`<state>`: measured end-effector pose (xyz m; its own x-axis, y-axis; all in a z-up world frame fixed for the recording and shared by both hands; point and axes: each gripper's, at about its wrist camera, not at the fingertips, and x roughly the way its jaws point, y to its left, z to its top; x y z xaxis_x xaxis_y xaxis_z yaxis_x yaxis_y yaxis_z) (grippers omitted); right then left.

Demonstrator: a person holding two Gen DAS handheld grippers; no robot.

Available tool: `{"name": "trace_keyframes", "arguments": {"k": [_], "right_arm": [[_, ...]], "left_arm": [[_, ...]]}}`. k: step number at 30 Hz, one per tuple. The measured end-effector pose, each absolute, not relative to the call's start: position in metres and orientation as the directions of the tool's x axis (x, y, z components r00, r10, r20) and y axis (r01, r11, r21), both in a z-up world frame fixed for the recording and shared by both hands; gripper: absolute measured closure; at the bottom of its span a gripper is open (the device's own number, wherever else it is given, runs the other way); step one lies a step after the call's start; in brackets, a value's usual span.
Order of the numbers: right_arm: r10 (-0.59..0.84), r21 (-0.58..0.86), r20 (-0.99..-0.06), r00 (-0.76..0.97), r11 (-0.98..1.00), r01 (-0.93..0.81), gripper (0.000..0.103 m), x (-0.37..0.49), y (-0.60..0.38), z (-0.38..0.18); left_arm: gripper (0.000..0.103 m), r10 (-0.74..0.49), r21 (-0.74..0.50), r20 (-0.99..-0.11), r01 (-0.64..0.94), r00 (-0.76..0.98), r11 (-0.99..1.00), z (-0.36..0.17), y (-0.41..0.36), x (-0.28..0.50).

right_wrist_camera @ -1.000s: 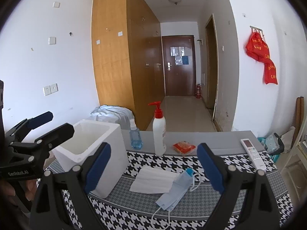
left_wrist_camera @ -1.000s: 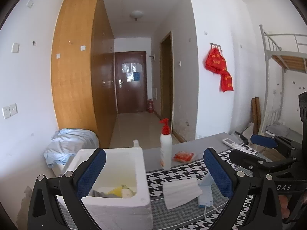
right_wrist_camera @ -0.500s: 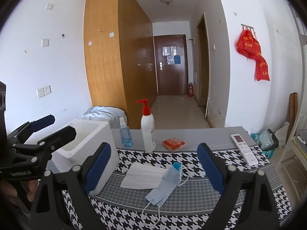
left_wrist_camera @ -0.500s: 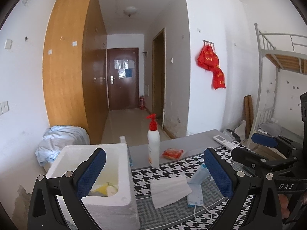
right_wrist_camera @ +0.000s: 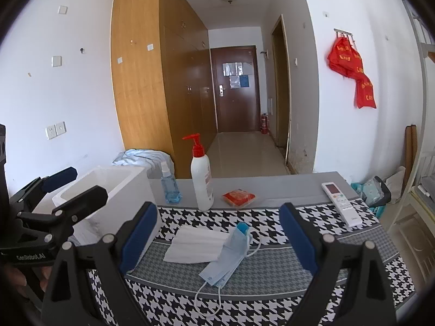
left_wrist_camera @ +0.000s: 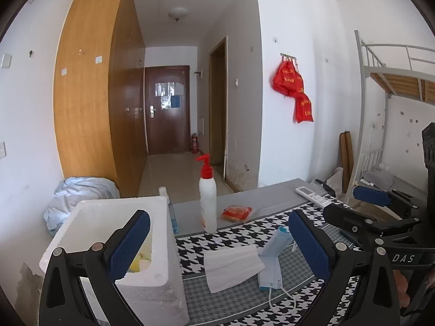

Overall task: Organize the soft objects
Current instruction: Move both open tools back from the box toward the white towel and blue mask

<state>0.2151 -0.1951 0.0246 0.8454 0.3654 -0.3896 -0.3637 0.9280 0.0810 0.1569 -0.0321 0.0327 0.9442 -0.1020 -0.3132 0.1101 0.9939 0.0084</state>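
My left tongs (left_wrist_camera: pixel 217 240) are matte black plastic, each arm ending in a flat blue textured pad and set with round silver screw heads along its length. My right tongs (right_wrist_camera: pixel 217 236) are built the same way, black arms with blue pads and silver screws. Seen from the other side, white lettering reads "DAS" on the right body and "GenRobot.AI" on the left.

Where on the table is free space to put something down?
The cloth is bare between the blue mask and the remote, also the grey strip between the orange packet and the remote. It is crowded near the foam box and bottles.
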Motion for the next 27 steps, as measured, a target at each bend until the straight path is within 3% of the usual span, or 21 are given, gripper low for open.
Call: {"name": "trace_keyframes", "arguments": {"k": [27], "right_arm": [[0.307, 0.084, -0.440, 0.844, 0.950, -0.302, 0.009, 0.227, -0.220, -0.002]], "left_arm": [[0.001, -0.112, 0.015, -0.386, 0.128, 0.916, 0.992, -0.001, -0.054, 0.176]]}}
